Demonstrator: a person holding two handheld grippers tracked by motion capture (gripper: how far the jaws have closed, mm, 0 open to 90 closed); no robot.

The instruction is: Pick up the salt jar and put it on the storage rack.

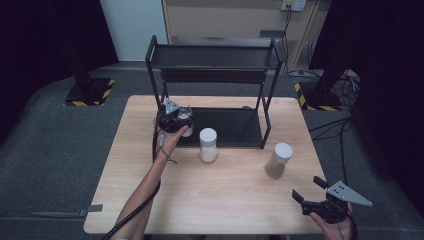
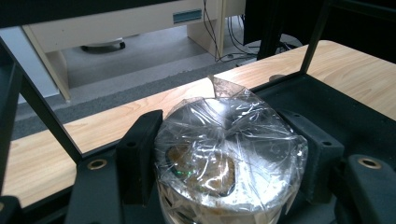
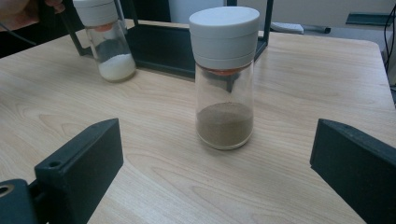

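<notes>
The left tongs [image 1: 181, 116] clamp a film-wrapped jar [image 2: 229, 154] at the rack's [image 1: 215, 55] lower shelf, toward the desk's [image 1: 150, 195] far edge. It looks slick and rigid; grip its sides. The right tongs [image 1: 310, 192] gape empty near the front-right corner.

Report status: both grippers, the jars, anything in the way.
Left gripper shut on plastic-wrapped jar at rack. Right gripper open, facing brown-powder jar. White-powder jar stands between, apart.

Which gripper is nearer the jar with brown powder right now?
Right. The right gripper sits open, just short of the brown-powder jar; the left gripper is across the table at the rack, holding a wrapped jar.
</notes>
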